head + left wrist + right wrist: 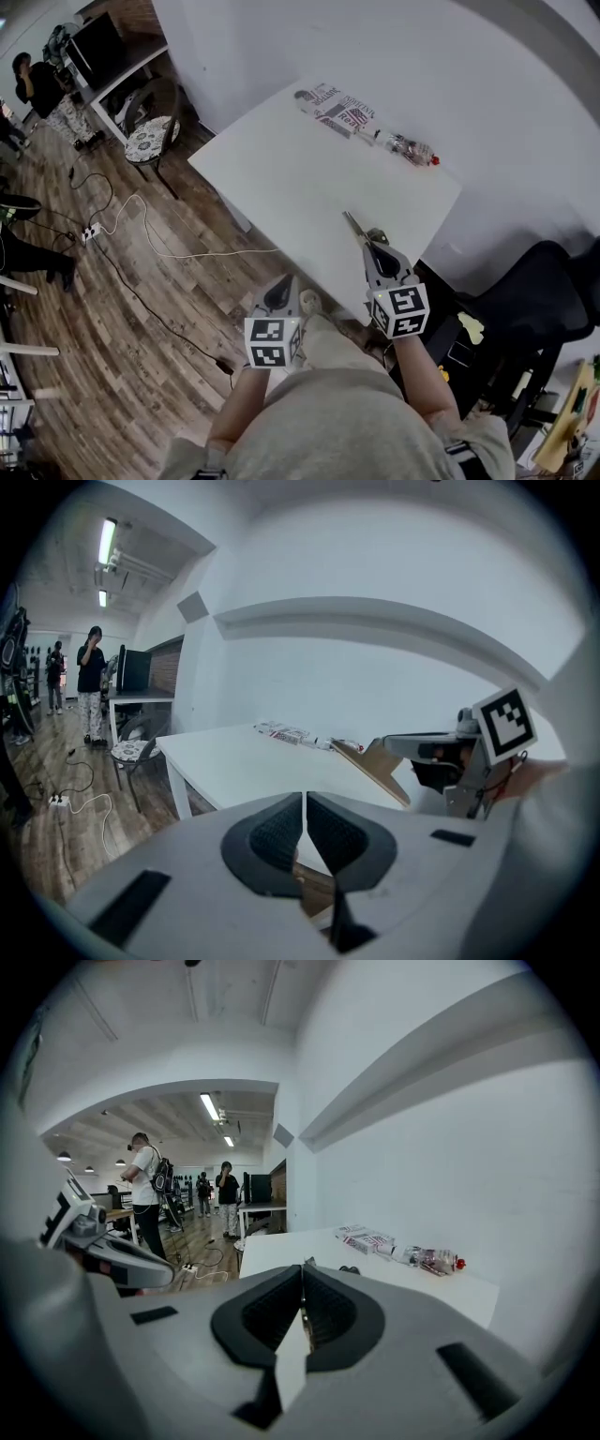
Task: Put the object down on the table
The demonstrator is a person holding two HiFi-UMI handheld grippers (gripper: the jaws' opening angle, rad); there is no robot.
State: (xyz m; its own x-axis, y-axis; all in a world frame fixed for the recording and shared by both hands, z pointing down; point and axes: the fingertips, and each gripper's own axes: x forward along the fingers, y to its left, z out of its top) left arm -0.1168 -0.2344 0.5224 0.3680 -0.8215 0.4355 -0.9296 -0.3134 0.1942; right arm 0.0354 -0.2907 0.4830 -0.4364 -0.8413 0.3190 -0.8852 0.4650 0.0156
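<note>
My right gripper is shut on a thin tan flat piece that sticks out ahead of its jaws, above the near edge of the white table. The left gripper view shows that piece slanting down from the right gripper, above the table. In the right gripper view it is edge-on between the pads, with the gripper shut on it. My left gripper hangs shut and holds nothing, off the table's near corner over the wooden floor; its jaws meet.
A printed packet and a crushed plastic bottle with a red cap lie along the table's far edge by the wall. A chair with a patterned seat stands to the left, a black office chair to the right. A white cable trails across the floor.
</note>
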